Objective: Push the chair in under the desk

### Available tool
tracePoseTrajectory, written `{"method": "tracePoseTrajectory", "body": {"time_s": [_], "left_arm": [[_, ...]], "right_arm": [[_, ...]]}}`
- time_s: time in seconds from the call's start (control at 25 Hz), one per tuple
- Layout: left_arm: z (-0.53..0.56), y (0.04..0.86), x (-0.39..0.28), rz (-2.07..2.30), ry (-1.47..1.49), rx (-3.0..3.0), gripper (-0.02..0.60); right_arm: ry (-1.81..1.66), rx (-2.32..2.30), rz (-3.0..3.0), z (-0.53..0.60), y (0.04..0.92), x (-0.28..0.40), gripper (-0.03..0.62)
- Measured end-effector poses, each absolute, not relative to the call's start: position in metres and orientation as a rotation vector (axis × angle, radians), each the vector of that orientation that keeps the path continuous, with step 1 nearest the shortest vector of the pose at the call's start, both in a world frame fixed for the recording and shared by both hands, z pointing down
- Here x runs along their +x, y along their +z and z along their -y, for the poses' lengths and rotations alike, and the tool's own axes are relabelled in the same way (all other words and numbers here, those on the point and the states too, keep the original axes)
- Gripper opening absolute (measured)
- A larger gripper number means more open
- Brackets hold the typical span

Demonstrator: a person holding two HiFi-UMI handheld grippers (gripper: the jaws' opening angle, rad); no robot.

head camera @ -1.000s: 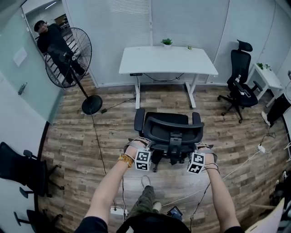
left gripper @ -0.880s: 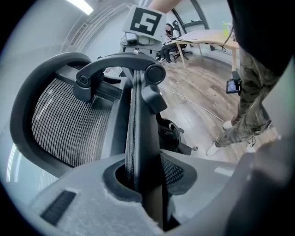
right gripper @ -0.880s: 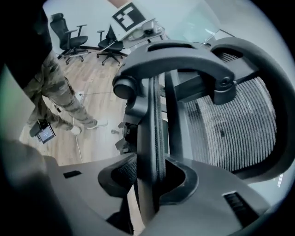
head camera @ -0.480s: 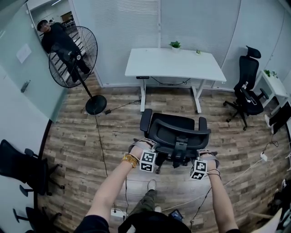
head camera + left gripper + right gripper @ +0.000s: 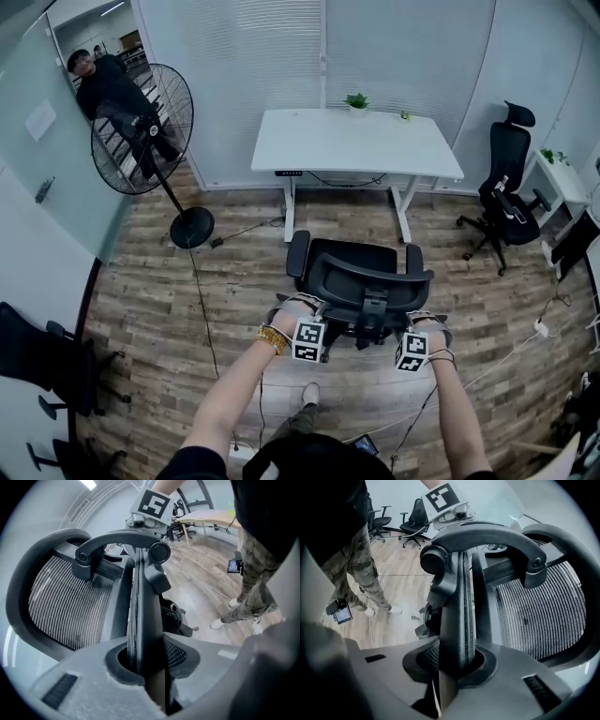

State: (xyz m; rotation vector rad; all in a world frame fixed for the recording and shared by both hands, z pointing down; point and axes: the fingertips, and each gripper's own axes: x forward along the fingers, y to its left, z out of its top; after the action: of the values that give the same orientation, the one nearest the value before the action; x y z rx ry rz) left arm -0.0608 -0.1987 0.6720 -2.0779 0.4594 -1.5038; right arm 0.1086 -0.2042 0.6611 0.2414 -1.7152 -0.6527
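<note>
A black mesh office chair (image 5: 352,261) stands on the wood floor with its seat facing the white desk (image 5: 356,142), just short of the desk's legs. My left gripper (image 5: 317,311) is shut on the left edge of the backrest (image 5: 139,597), which runs down between its pads (image 5: 180,651). At the backrest's right edge (image 5: 465,597), my right gripper (image 5: 412,323) has just been closing. Its pads (image 5: 426,656) now press on that rim. The mesh back fills much of both gripper views.
A standing fan (image 5: 141,117) with a round base (image 5: 191,226) is left of the desk; a person (image 5: 103,86) stands behind it. Another black chair (image 5: 506,178) and a small white table (image 5: 561,157) are at right. More chairs (image 5: 47,361) at left. Cables (image 5: 202,300) cross the floor.
The chair has rolled toward the desk, so the gap to the desk's legs has shrunk. Both grippers moved with it at the backrest's edges.
</note>
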Motion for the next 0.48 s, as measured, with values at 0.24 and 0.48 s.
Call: {"method": "tracePoseTrajectory", "body": {"time_s": [0.24,0.48], "left_arm": [[0.221,0.671,-0.060,-0.466,-1.497,-2.074,0.092],[0.241,0.672,-0.062,-0.472,-1.488,-2.057,0.091]], "right_arm": [[-0.626,0.225,1.717,0.226,0.663,0.109,0.071],[-0.626,0.226,1.721,0.245,0.664,0.106,0.069]]}}
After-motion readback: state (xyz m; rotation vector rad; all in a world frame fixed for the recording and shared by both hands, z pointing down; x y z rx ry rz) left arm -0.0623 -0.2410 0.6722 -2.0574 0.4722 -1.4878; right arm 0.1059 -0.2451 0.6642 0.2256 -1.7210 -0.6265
